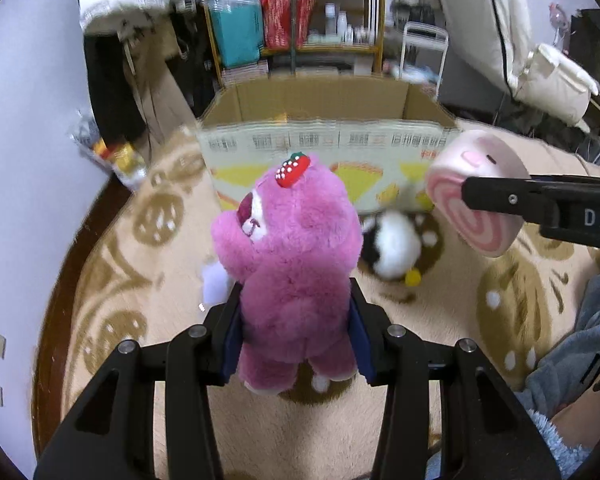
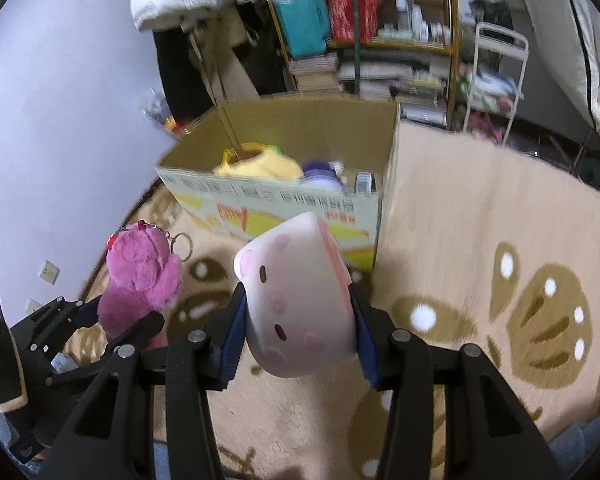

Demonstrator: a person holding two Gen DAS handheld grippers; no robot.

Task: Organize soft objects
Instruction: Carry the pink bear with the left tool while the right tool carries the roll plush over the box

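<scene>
Before open box (image 2: 284, 200): both tongs loaded, carpet (image 2: 480, 216) rightward.

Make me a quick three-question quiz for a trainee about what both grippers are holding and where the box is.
1. True or false: the left gripper is shut on the pink bear.
2. What does the right gripper hold? A) yellow plush B) pink swirl cushion C) nothing
3. Fill in: the cardboard box already contains a ____ plush and a purple one.

Key: 1 true; 2 B; 3 yellow.
</scene>
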